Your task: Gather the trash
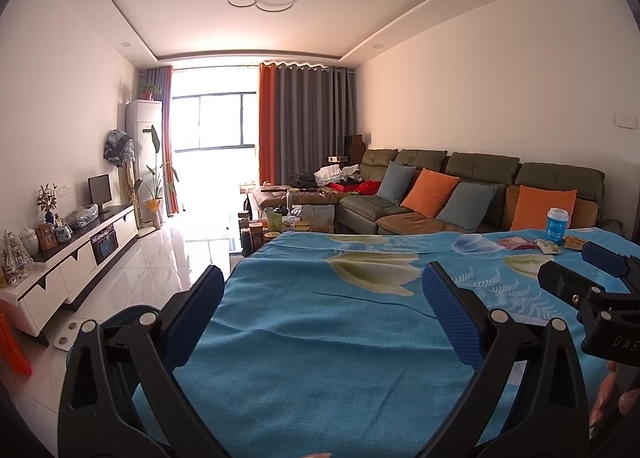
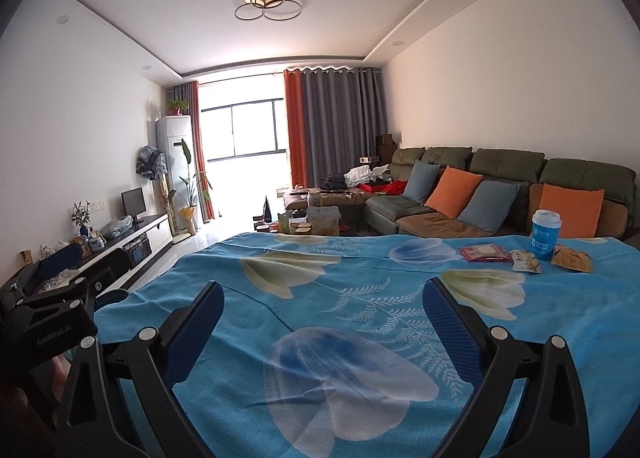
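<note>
Both pairs of fingers stand wide apart and hold nothing: the left gripper [image 1: 320, 314] and the right gripper [image 2: 320, 322] hover side by side over the near part of the desk under a blue flower-printed cloth [image 2: 360, 358]. The trash lies together at the far right corner: a red-edged flat snack packet [image 2: 485, 253], a pale crumpled wrapper [image 2: 527, 262], a yellow-orange snack bag [image 2: 572, 259], and between them a blue paper cup with a white lid [image 2: 545, 233]. No bin or bag shows. Judging by this, the step is reaching toward that cluster; the right gripper is nearer, and flat packets call for a low, edge-on pinch.
</note>
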{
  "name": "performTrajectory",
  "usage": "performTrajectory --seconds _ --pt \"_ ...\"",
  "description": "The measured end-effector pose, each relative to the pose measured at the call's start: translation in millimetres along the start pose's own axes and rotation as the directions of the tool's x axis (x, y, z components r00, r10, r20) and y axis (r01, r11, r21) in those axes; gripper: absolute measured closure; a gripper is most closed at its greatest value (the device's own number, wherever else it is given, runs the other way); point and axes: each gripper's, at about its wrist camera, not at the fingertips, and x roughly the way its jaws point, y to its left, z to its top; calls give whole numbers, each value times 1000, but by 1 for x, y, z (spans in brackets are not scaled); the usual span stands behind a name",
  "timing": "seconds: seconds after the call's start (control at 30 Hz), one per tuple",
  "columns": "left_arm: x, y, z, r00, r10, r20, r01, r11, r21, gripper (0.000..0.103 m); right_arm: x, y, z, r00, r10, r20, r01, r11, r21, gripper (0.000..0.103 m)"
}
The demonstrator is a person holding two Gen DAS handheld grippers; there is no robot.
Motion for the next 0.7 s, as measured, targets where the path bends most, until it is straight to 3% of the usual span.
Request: performTrajectory --seconds 0.7 --pt "-5 2 2 1000 10 15 -10 1000 -7 6 -7 -3 8 999 -24 24 24 1000 -6 7"
